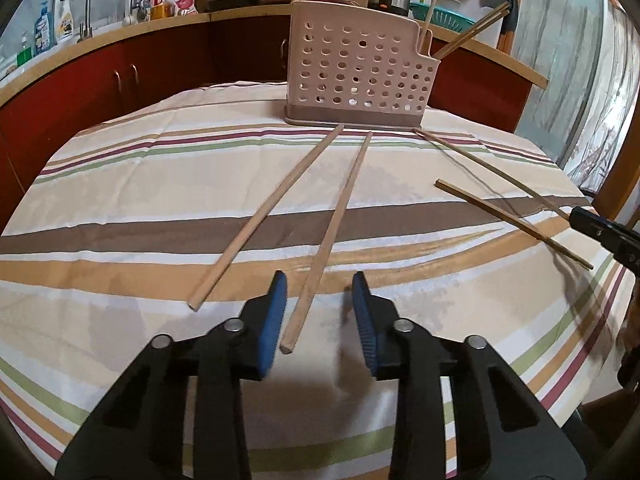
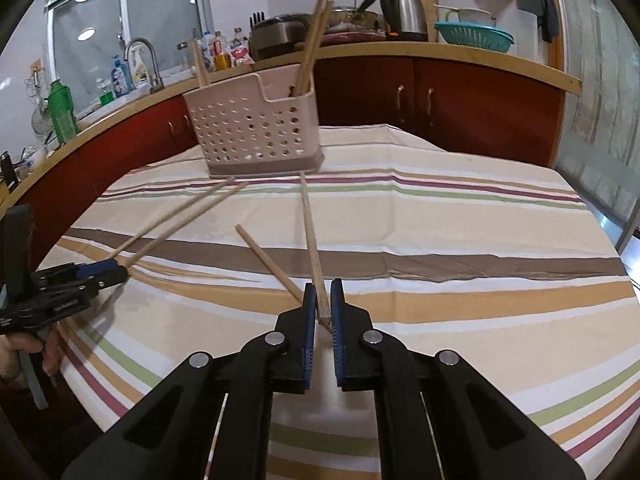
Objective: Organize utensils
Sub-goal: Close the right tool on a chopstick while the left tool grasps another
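Four wooden chopsticks lie on the striped tablecloth [image 1: 160, 184] in front of a beige perforated utensil holder [image 1: 360, 76] [image 2: 256, 136], which has several chopsticks standing in it. My left gripper [image 1: 319, 280] is open. The near end of one chopstick [image 1: 336, 224] lies between its blue pads, close to the left pad and clear of the right one. Another chopstick [image 1: 264, 220] lies just to its left. My right gripper [image 2: 323, 286] is shut on the near end of a chopstick [image 2: 310, 232] that points at the holder. A shorter-looking chopstick [image 2: 268, 260] lies beside its left finger.
Behind the table runs a wooden counter [image 2: 440, 54] over red cabinets, carrying a kettle [image 2: 404, 16], a teal colander [image 2: 474, 36] and bottles by the sink tap [image 2: 144, 60]. A person's hand [image 2: 24, 352] holds the left gripper [image 2: 120, 270]. The right gripper [image 1: 576, 214] shows at the right edge.
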Available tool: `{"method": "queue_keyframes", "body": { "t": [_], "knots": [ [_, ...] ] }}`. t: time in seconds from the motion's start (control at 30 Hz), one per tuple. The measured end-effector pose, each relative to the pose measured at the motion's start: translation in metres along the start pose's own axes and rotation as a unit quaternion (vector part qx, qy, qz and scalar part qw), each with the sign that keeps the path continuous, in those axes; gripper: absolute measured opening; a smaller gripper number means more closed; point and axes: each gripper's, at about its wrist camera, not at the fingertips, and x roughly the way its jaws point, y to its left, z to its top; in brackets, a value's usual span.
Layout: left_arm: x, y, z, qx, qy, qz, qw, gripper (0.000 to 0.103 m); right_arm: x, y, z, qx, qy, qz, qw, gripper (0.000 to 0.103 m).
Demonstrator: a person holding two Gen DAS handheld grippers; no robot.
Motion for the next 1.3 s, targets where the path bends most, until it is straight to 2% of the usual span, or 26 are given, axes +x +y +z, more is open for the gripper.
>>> {"method": "queue_keyframes", "body": {
  "t": [0.07,0.1,0.47,0.57,0.6,0.63,0.8,0.87,1.03,1.17,1.3],
  "knots": [
    [-0.001,0.001,-0.001,0.003,-0.001,0.000,1.0000,0.018,-0.002,0.004,0.001,-0.002,-0.003,0.004,1.000,0.007],
    [-0.001,0.002,-0.001,0.002,-0.002,-0.001,1.0000,0.011,-0.002,0.006,0.001,-0.002,-0.004,0.006,1.000,0.007],
    [-0.028,-0.004,0.007,0.018,-0.065,0.001,0.9978,0.009,-0.023,0.017,0.012,-0.005,-0.037,0.011,0.999,0.007],
    [-0.042,-0.005,0.014,0.019,-0.093,0.002,0.9955,0.009,-0.031,0.018,0.017,-0.004,-0.049,0.013,0.999,0.007],
    [-0.047,-0.006,0.018,0.019,-0.105,0.003,0.9943,0.002,-0.034,0.019,0.019,-0.004,-0.055,0.013,0.998,0.007],
    [-0.052,-0.007,0.021,0.019,-0.114,0.004,0.9932,0.001,-0.036,0.020,0.021,-0.004,-0.058,0.013,0.998,0.007],
    [-0.079,-0.009,0.038,0.021,-0.162,0.005,0.9866,0.001,-0.051,0.025,0.034,-0.008,-0.087,0.017,0.996,0.007],
    [-0.084,-0.009,0.042,0.023,-0.168,0.003,0.9855,0.001,-0.055,0.026,0.038,-0.010,-0.094,0.017,0.995,0.007],
    [-0.073,-0.012,0.034,0.031,-0.134,-0.008,0.9905,0.003,-0.049,0.027,0.034,-0.014,-0.086,0.015,0.996,0.006],
    [-0.053,-0.010,0.013,0.032,-0.090,-0.008,0.9954,0.032,-0.042,0.027,0.026,-0.011,-0.071,0.016,0.997,0.007],
    [-0.032,-0.003,-0.003,0.019,-0.049,0.003,0.9986,0.035,-0.040,0.027,0.022,-0.012,-0.067,0.017,0.998,0.007]
  ]
}}
